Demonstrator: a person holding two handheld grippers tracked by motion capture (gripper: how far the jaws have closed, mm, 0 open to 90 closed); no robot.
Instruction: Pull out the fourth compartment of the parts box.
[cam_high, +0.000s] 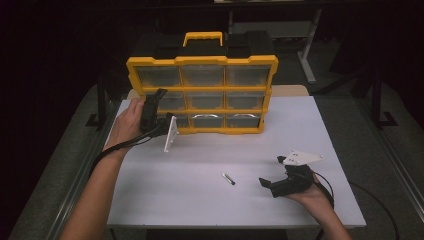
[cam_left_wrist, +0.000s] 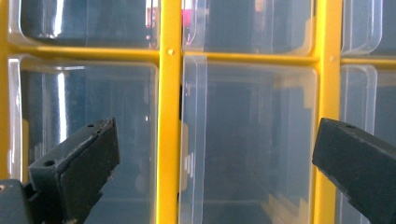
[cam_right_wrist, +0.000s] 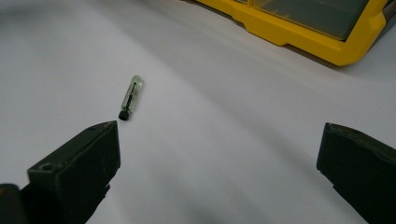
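Note:
A yellow organiser case with clear plastic drawers stands upright at the back of the white table. My left gripper is held up against its left side, open, jaws pointing at the drawers. In the left gripper view the jaws of that gripper stand wide apart in front of a clear, empty-looking drawer and a yellow frame bar. A small clear tube with a black cap lies on the table. My right gripper rests open near the front right, aimed at the tube, which lies beyond the left jaw.
The case's lower yellow edge runs across the far right of the right gripper view. A black cable trails off the table's right side. The table's front edge is close to both forearms. Dark floor and another desk's leg lie behind.

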